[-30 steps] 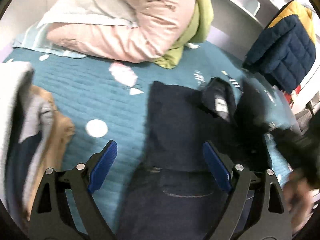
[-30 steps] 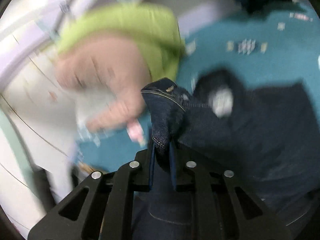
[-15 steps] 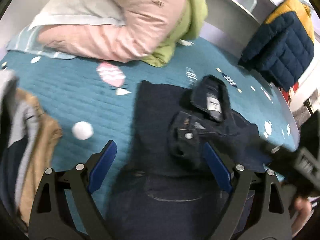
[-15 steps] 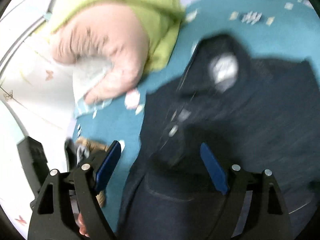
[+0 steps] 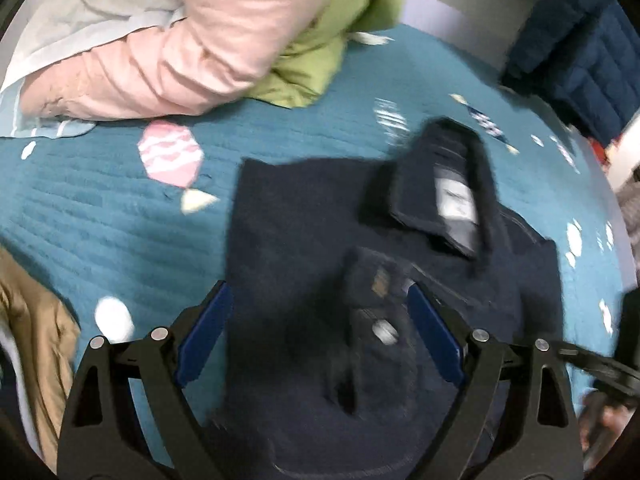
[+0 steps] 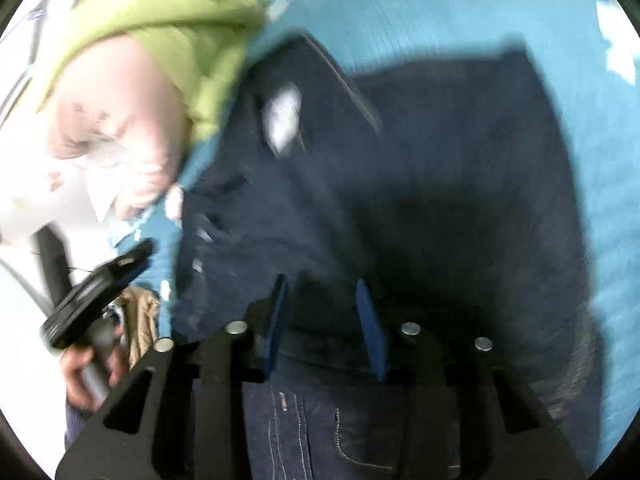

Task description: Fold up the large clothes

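Dark blue jeans [image 5: 304, 216] lie partly folded on the teal bedspread [image 5: 100, 216]. The waistband with a white label [image 5: 456, 200] is flipped over near the far edge. My left gripper [image 5: 318, 332] is open and hovers just above the jeans near their button. In the right wrist view the jeans [image 6: 460, 168] fill the middle. My right gripper [image 6: 322, 320] is partly open, low over the denim, with nothing between its blue pads. The frames are blurred by motion.
A pink jacket [image 5: 192, 40] and a green garment [image 5: 332, 20] are piled at the far side of the bed. A navy and yellow puffer jacket [image 5: 576, 48] sits at far right. Tan and grey clothes [image 5: 28, 320] lie at the left edge.
My right gripper let go of the jeans' waistband corner and opened, then narrowed and dropped low over the denim. My left gripper moved forward over the jeans and stayed open.
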{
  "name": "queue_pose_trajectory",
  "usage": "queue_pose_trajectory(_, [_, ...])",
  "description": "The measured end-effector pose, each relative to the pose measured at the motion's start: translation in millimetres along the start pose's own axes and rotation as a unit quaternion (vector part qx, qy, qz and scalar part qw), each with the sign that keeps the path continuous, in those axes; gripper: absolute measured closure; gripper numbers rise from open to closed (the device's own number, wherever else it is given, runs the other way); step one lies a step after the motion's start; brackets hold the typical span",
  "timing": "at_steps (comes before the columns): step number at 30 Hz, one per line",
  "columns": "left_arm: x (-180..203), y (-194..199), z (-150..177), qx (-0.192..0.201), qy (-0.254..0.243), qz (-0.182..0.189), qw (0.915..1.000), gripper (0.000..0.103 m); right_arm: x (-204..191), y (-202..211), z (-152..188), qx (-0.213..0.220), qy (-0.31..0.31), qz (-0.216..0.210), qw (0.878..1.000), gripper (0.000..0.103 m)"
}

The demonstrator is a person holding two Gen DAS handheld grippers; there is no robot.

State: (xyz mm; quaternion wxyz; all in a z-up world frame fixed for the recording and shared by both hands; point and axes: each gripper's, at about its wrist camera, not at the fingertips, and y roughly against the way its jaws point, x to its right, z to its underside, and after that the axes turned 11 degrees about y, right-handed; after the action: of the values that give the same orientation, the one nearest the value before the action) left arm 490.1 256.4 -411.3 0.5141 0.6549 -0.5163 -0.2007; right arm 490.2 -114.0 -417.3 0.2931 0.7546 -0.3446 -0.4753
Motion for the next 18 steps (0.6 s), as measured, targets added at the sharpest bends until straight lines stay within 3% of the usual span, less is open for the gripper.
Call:
queue_pose_trajectory(2, [-6.1, -11.9, -16.1, -0.003, 0.008, -0.019, 0.9998, 0.014, 6.7, 28.8, -18.0, 0.036, 0.007, 0.038, 0.999, 0.044])
queue_pose_trajectory(4, [-13.1, -29.2, -33.0, -0.014, 0.016, -0.035, 0.9992, 0.014, 22.7, 42.2, -35.3, 0.048, 0.007, 0.074, 0.996, 0.042])
queue_pose_trajectory(6, [-17.9, -40.8, -43.9, -0.021, 0.029, -0.044, 0.9984, 0.014, 48.1, 42.8, -52.3, 0.027, -0.006, 0.131, 0.991, 0.042])
queue_pose_trajectory(9, [-12.4, -62.4, -56.6, -0.042, 0.008, -0.065, 0.997, 0.014, 71.6, 38.2, -61.8, 0.004, -0.014, 0.147, 0.989, 0.042])
queue_pose_trajectory(10, [-7.6, -72.1, -59.6, -0.049, -0.012, -0.091, 0.9946, 0.014, 78.1, 33.2, -66.5, -0.005, -0.012, 0.164, 0.986, 0.042])
queue_pose_trajectory(18, [9.1, -108.4, -66.0, -0.066, -0.064, -0.131, 0.9872, 0.014, 107.8, 4.3, -78.6, -0.044, -0.044, 0.132, 0.989, 0.044])
